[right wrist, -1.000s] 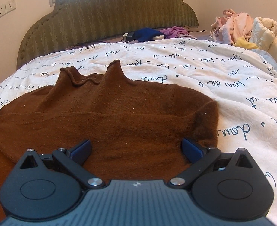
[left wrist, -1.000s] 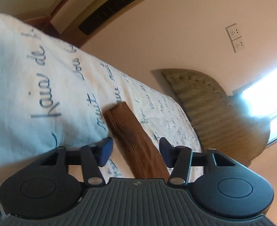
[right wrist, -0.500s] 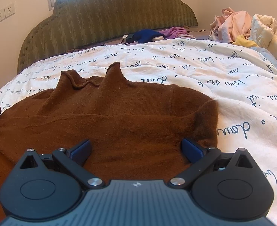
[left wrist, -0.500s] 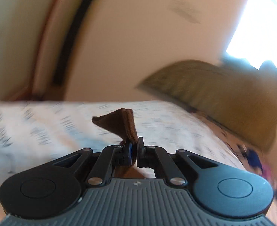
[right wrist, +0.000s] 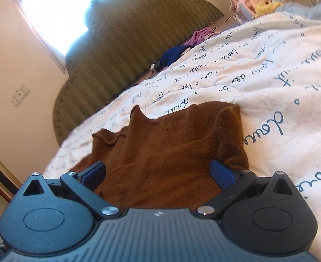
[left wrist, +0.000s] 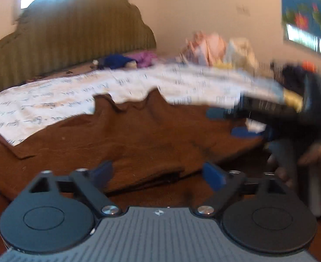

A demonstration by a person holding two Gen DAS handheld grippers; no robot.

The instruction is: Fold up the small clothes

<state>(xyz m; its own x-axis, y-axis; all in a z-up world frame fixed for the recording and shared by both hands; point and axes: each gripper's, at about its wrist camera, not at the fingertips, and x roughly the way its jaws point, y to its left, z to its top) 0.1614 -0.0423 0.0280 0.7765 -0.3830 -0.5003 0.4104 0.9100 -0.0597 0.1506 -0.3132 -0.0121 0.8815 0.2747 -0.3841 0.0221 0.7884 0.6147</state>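
Brown sweater [left wrist: 138, 135] flat on duvet [right wrist: 269, 69]; both hand-held grippers (left [left wrist: 158, 174], right [right wrist: 158, 174]) low over it, jaws apart.

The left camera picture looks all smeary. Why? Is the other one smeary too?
Left wrist view: motion blur smears the bedspread and the right gripper; the brown sweater is softer too. Right wrist view: sharper but tilted, with window glare.
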